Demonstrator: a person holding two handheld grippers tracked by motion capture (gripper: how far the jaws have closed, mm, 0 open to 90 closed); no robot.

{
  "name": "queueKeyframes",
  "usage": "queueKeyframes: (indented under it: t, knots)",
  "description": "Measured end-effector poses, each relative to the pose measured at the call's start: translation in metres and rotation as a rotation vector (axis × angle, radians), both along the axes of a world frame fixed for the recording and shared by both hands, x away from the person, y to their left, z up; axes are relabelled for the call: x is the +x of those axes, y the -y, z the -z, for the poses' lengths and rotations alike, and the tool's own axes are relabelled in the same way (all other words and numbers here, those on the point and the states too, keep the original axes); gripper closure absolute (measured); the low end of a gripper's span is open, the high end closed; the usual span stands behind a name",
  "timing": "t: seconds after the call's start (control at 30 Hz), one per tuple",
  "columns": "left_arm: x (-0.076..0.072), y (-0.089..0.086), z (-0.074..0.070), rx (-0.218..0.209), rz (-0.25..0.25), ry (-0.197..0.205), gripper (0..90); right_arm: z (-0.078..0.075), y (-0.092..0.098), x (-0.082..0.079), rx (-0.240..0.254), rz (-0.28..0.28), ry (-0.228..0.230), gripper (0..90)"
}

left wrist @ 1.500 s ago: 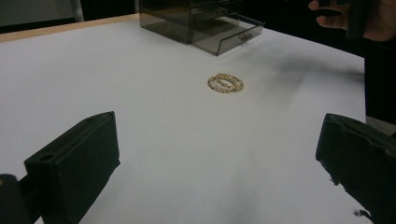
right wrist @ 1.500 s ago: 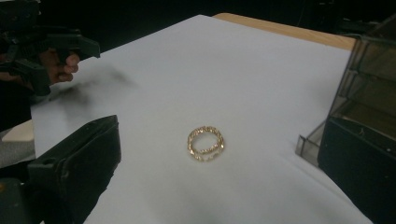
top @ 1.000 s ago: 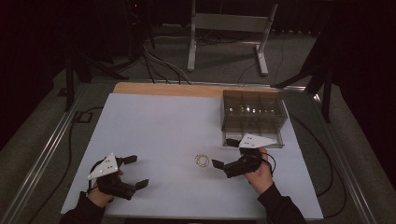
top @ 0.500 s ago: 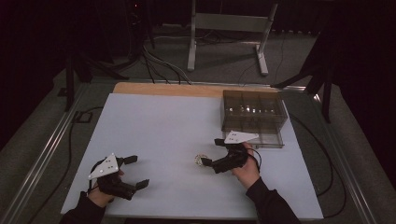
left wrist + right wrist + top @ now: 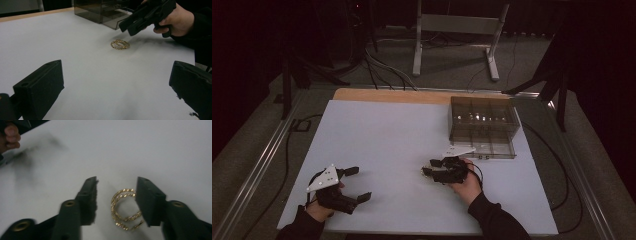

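Observation:
Two thin gold twisted rings (image 5: pixel 125 210) lie overlapping on the white table top (image 5: pixel 387 135), also seen from the left gripper view as gold rings (image 5: pixel 120 44). My right gripper (image 5: pixel 116 187) is lowered over them, one jaw on each side. Its jaws have just been closing; the right pad (image 5: pixel 147 200) is at the rings' edge, the left one still clear of them. From above, the right gripper (image 5: pixel 428 168) sits mid-table, right of centre. My left gripper (image 5: pixel 359 184) rests near the front left, open and holding nothing, with its wide-apart jaws framing the left gripper view (image 5: pixel 117 82).
A smoky clear compartment box (image 5: pixel 484 127) stands at the back right of the table, just behind the right hand. A wooden strip (image 5: pixel 392 95) runs along the far edge. Cables and a metal stand (image 5: pixel 452 30) are on the floor beyond.
The right gripper moved left and down from beside the box to the rings, and its jaws narrowed around them. The left gripper stayed where it was.

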State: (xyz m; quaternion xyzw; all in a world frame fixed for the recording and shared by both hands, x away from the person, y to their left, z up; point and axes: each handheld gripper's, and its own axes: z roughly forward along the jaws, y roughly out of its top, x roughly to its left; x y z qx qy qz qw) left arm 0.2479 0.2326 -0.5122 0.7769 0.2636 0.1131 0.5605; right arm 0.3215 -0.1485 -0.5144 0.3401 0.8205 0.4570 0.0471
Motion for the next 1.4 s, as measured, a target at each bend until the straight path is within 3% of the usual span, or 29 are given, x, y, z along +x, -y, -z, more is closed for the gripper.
queueKeyframes:
  t: [0.07,0.3,0.57,0.7,0.97,1.4]
  knots:
    - [0.000,0.000,0.000,0.002,0.001,0.000,0.6,0.003,-0.003,-0.001,-0.027,0.008,-0.011,61.3]
    - [0.000,0.000,0.001,0.001,0.001,-0.002,0.5,0.014,-0.012,-0.002,-0.080,0.005,-0.036,67.1]
    - [0.000,-0.001,0.001,-0.004,-0.003,-0.003,0.5,0.018,-0.021,-0.002,-0.164,0.017,-0.013,79.6]
    - [0.001,-0.001,0.001,0.000,-0.001,-0.004,0.5,0.018,-0.020,-0.002,-0.167,0.015,-0.018,84.9]
    - [0.001,-0.001,0.001,-0.004,-0.004,-0.004,0.5,0.013,-0.018,-0.004,-0.157,0.016,-0.011,86.1]
    - [0.000,0.000,0.001,-0.001,0.001,-0.007,0.5,-0.015,-0.007,-0.005,-0.111,0.018,0.027,86.4]
